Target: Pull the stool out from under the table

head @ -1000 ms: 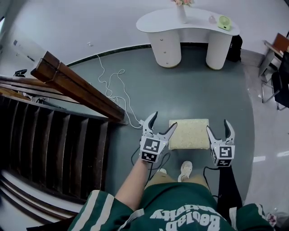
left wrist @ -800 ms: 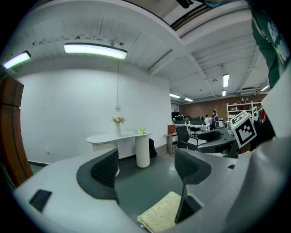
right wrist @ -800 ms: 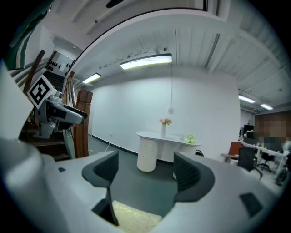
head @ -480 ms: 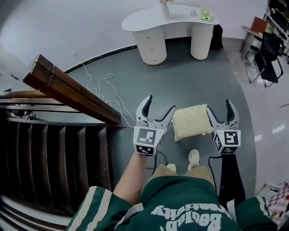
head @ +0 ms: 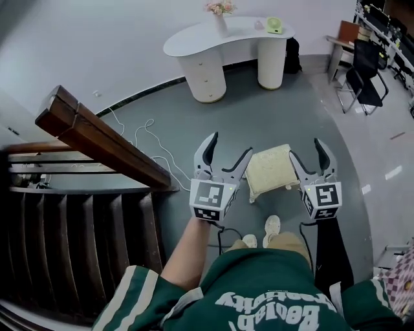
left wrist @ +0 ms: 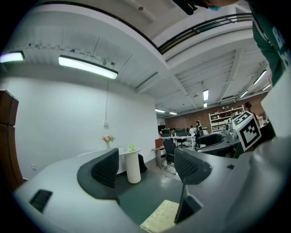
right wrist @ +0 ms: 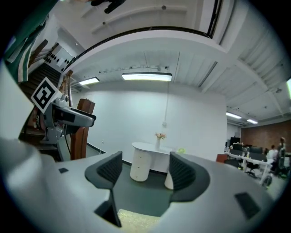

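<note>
The stool [head: 268, 169], with a cream cushion top, stands on the grey floor well in front of the white curved table [head: 223, 33]. My left gripper [head: 230, 147] hovers open just left of the stool, nothing between its fingers. To the stool's right, my right gripper [head: 306, 150] is apart from it; its jaws are closing with nothing between them. In the left gripper view the stool's cushion [left wrist: 161, 217] lies below the left gripper [left wrist: 148, 168], with the table [left wrist: 129, 157] beyond. The right gripper view shows the cushion [right wrist: 136, 220] under the right gripper [right wrist: 145, 170].
A dark wooden stair rail [head: 103, 139] and stairs [head: 77, 239] fill the left. White cables [head: 152, 139] trail over the floor. Black chairs [head: 362, 71] stand at the far right. The person's feet [head: 272, 226] are just behind the stool. A flower vase [head: 221, 10] and a green fan [head: 274, 24] sit on the table.
The head view has swung, so the table now sits further left in it. Both grippers stay on either side of the stool. The right jaws look slightly narrower.
</note>
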`<state>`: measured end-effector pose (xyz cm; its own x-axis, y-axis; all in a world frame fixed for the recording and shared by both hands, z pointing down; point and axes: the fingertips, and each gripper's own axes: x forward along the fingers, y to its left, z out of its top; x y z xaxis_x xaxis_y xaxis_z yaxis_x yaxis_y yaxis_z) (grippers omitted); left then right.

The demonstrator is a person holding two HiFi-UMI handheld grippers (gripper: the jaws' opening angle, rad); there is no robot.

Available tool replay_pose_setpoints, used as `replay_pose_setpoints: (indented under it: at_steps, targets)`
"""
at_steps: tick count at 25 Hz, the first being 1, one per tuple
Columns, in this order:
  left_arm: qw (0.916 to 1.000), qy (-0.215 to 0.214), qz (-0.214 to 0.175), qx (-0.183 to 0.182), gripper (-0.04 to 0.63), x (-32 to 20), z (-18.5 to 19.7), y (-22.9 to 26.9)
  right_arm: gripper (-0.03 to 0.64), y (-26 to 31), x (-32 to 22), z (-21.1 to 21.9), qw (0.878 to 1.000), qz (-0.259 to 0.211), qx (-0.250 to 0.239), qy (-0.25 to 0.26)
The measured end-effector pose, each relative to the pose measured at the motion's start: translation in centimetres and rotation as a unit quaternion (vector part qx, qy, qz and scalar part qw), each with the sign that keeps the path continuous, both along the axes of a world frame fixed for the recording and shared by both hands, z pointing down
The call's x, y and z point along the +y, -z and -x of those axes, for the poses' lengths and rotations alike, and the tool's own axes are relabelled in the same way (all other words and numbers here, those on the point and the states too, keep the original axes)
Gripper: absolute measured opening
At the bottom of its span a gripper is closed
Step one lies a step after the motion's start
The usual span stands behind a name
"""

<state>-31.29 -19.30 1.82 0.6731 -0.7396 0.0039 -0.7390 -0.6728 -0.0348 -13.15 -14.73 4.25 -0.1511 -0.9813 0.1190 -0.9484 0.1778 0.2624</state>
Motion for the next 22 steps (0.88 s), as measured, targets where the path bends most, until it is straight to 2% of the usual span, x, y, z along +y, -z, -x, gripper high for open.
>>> replay_pose_setpoints:
  at_steps: [2,5,6,7,8,9,10,22]
  targets:
    - [0.9999,0.009,-0.003,0.005,0.358,0.3,0.6,0.4,0.274,0.5,0.7,0.0,1.000,-0.005,0.000,-0.008]
    - [0.9993,0.027,-0.014,0.023,0.231,0.7,1.5,1.1,0.185,0.9,1.4,0.2,1.000,-0.010,0.001,-0.017]
    - [0.9991,0.030,-0.017,0.025,0.210,0.8,1.7,1.2,0.148,1.0,1.6,0.3,1.000,-0.011,0.005,-0.019]
    - [0.9989,0.034,-0.020,0.026,0.185,1.0,2.0,1.2,0.089,1.0,1.7,0.4,1.000,-0.011,0.009,-0.021]
    - [0.9986,0.041,-0.023,0.025,0.127,1.1,2.3,1.1,0.003,0.9,1.9,0.5,1.000,-0.011,0.010,-0.023]
    - [0.9983,0.047,-0.027,0.023,0.014,1.3,2.5,0.9,0.003,0.9,2.1,0.5,1.000,-0.011,0.008,-0.024]
    - [0.9980,0.051,-0.031,0.020,0.005,1.4,2.7,0.8,0.003,1.0,2.2,0.5,1.000,-0.011,0.004,-0.025]
    - [0.9970,0.060,-0.045,0.020,0.005,2.4,3.3,1.1,0.003,1.0,2.8,1.1,1.000,-0.008,0.008,-0.017]
